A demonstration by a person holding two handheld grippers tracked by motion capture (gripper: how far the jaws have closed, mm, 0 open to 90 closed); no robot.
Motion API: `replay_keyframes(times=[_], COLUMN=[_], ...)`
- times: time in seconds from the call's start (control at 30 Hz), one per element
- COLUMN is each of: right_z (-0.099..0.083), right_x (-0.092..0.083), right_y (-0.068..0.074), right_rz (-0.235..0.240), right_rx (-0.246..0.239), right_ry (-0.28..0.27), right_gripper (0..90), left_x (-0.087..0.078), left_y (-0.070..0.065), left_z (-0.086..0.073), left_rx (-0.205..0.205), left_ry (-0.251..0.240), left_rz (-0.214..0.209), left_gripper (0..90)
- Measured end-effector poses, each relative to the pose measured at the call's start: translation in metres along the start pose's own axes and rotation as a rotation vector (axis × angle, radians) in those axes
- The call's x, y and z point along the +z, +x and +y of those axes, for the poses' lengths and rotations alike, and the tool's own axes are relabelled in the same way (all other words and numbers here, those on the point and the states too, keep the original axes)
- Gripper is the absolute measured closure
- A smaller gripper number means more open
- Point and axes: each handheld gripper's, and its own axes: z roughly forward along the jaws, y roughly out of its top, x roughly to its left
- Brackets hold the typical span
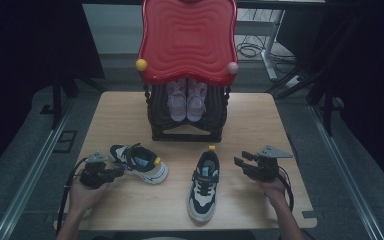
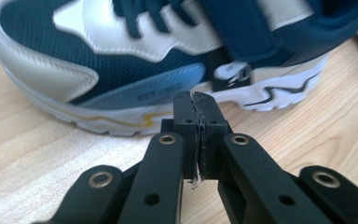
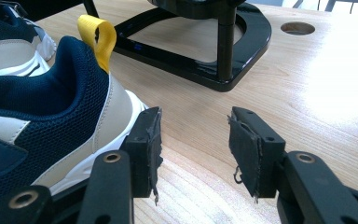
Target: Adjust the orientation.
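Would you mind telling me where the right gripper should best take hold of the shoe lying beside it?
Probably the heel collar of the shoe, just below its yellow loop. The heel faces the rack and stands upright, and the right gripper is open beside it, so come in from the shoe's right.

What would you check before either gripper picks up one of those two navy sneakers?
1. Left gripper open for a grasp: not ok, jaws shut, nothing between them.
2. Left gripper near the left sneaker: ok, tips at its sole.
3. Right gripper open: ok, empty.
4. Right sneaker between its jaws: not ok, heel beside one jaw.
5. Free space on the shoe rack behind the pink shoes: cannot tell.
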Motion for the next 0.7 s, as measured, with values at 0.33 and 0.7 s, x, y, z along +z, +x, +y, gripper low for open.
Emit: replay_keyframes(times=[0.33, 0.7], right_z=[0.000, 0.001], right_x=[0.000, -0.003], right_y=[-0.001, -0.003], right_rz=[0.003, -0.002], right_rx=[0.007, 0.013], right_ry=[-0.003, -0.015], right_gripper=[54.2, 54.2], left_x=[-0.026, -0.003], left_y=[-0.034, -0.058], left_z=[0.031, 0.084], left_rx=[0.068, 0.146], left_ry=[-0.108, -0.084], left_rz=[-0.070, -0.111], left_gripper=[89.9, 89.9])
